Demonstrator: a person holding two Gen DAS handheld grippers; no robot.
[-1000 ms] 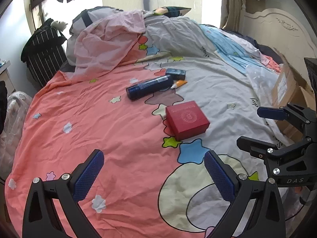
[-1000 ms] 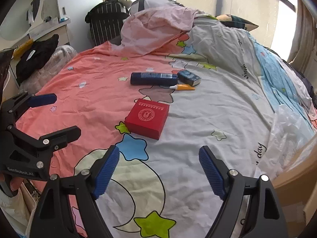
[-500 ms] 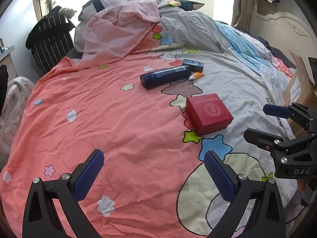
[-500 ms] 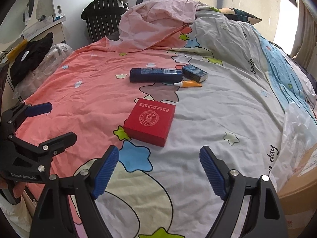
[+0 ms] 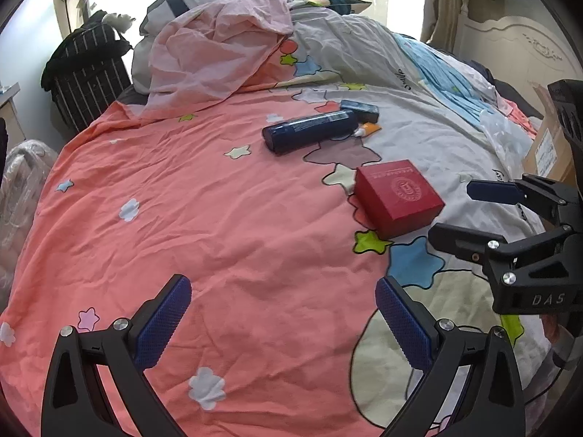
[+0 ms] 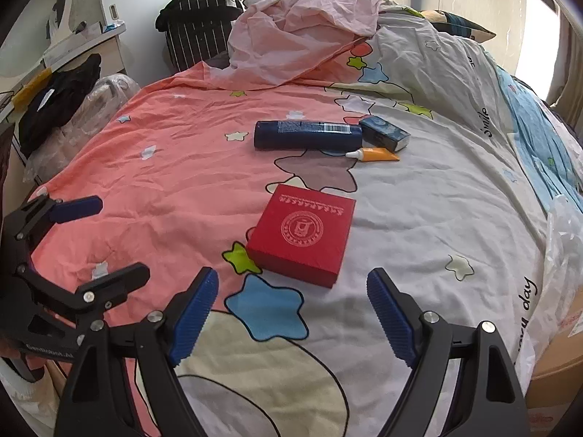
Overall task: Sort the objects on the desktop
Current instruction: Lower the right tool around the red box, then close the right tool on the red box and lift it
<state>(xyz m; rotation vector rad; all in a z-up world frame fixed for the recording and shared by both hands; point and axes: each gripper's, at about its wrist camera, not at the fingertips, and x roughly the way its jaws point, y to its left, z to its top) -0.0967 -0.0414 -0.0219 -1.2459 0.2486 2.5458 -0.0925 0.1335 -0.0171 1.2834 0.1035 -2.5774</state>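
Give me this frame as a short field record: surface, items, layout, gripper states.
surface: bed with pink and white star-print cover
items: flat square red box with round white emblem; dark blue cylindrical bottle lying on its side; small dark blue carton; small orange tube with white cap
layout: bottle, carton and tube clustered beyond the red box; red box nearest both grippers
left gripper: jaws open, nothing between them
right gripper: jaws open, nothing between them, red box just ahead
contact: none visible
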